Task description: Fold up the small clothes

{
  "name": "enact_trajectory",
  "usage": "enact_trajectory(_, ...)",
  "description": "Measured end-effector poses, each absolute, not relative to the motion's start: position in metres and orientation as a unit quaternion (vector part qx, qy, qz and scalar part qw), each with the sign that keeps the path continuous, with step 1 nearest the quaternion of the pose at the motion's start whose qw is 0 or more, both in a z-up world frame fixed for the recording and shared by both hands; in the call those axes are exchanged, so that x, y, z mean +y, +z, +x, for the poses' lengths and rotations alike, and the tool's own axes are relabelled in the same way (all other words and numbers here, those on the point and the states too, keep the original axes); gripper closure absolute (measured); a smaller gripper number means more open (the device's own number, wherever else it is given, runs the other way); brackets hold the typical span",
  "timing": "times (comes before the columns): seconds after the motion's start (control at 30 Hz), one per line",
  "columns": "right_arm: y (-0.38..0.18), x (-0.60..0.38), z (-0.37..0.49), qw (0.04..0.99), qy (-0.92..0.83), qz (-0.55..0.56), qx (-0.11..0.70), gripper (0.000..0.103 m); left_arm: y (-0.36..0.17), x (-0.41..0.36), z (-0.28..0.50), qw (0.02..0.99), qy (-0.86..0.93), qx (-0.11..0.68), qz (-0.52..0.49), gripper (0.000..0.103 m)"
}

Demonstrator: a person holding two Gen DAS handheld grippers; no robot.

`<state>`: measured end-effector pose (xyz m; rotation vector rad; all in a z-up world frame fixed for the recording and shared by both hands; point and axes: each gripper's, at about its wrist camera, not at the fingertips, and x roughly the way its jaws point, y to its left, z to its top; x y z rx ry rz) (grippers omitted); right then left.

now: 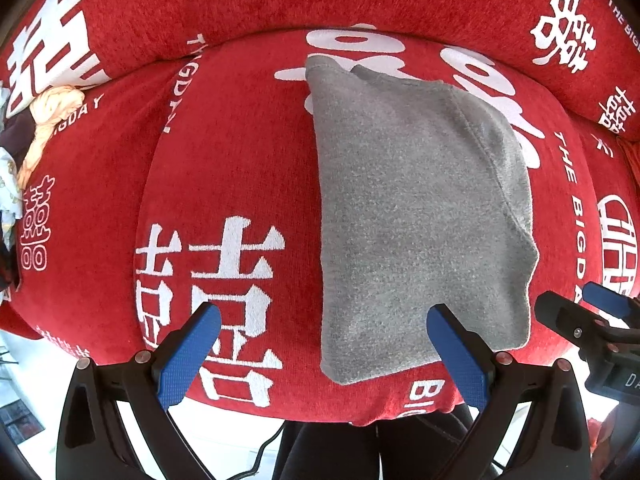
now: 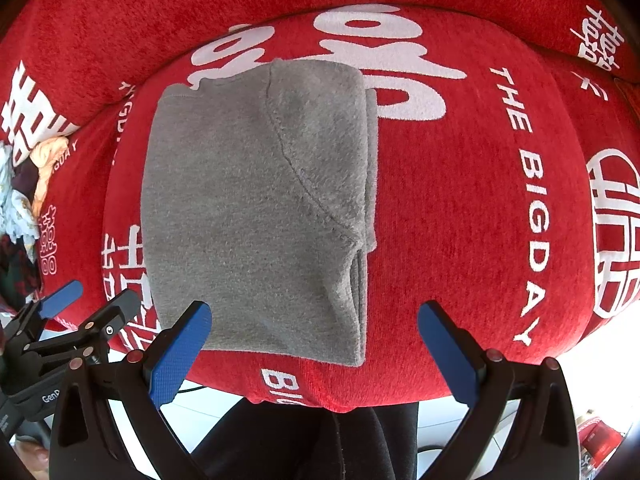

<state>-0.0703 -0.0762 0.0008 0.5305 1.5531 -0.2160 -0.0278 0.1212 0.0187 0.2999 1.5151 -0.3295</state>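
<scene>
Red printed sofa cushion (image 1: 240, 152) under one folded grey garment (image 1: 416, 216); two claws, left claw (image 1: 324, 352) and right claw (image 2: 316, 350), wide open, empty.

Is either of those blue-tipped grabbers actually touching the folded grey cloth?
Cannot tell. In both wrist views the open fingers of the left gripper and the right gripper overlap or sit near the grey cloth, but neither view plainly shows contact or a gap.
</scene>
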Motion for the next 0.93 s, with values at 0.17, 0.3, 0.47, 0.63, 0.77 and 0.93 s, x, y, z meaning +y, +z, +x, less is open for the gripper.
enact_trajectory(0.17,0.0008,-0.0752,-0.0717,0.677,-0.096,0.236,0.691,0.000,0.0183,0.1206,-0.0277,0.703,-0.150,0.681,0.138,0.000)
enact_trajectory(0.3,0.0008,-0.0751,-0.0718,0.677,-0.097,0.236,0.690,0.000,0.0182,0.1211,-0.0277,0.703,-0.151,0.681,0.138,0.000)
enact_trajectory(0.47,0.0006,-0.0745,-0.0717,0.676,-0.096,0.236,0.691,0.000,0.0184,0.1221,-0.0275,0.703,-0.150,0.681,0.138,0.000)
enact_trajectory(0.63,0.0009,-0.0718,-0.0728,0.676,-0.096,0.236,0.691,0.000,0.0184,0.1236,-0.0270,0.704,-0.146,0.682,0.135,0.000)
enact_trajectory(0.77,0.0003,-0.0716,-0.0727,0.676,-0.097,0.234,0.692,0.000,0.0181,0.1233,-0.0271,0.705,-0.144,0.681,0.138,0.000)
enact_trajectory(0.93,0.0015,-0.0681,-0.0726,0.677,-0.098,0.226,0.693,0.000,0.0199,0.1230,-0.0279,0.711,-0.148,0.671,0.146,0.000)
